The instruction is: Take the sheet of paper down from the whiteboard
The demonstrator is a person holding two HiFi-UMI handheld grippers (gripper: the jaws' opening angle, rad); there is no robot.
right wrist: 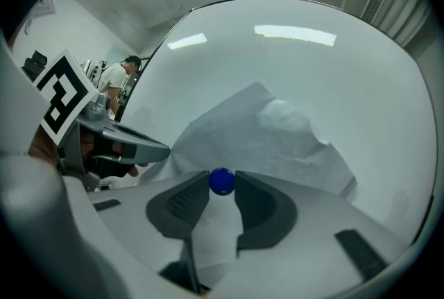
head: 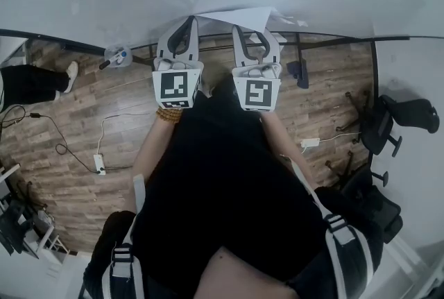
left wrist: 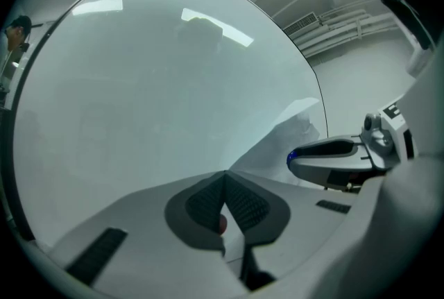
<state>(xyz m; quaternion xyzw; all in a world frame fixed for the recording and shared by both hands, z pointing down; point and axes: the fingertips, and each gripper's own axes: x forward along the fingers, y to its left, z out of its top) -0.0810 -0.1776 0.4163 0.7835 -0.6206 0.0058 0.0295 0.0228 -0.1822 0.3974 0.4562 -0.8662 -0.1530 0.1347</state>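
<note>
The crumpled white sheet of paper (right wrist: 270, 138) hangs loosely against the whiteboard (right wrist: 347, 75). In the head view the paper (head: 239, 16) sits just beyond both grippers. My right gripper (right wrist: 221, 183) is shut on a round blue magnet (right wrist: 221, 181) at its fingertips, with the paper behind and beneath the jaws. My left gripper (left wrist: 225, 180) has its tips together, and a small red magnet (left wrist: 222, 223) is pinched between the pads. The left gripper view shows the paper (left wrist: 284, 141) to the right, and the right gripper (left wrist: 333, 157) beside it. Both grippers (head: 182, 27) (head: 254, 35) point level at the board.
A person (right wrist: 119, 79) stands far off at the left of the board. On the wooden floor lie a power strip with cables (head: 98, 164). Another person's leg and shoe (head: 41, 79) are at the left. Black office chairs (head: 388, 125) stand at the right.
</note>
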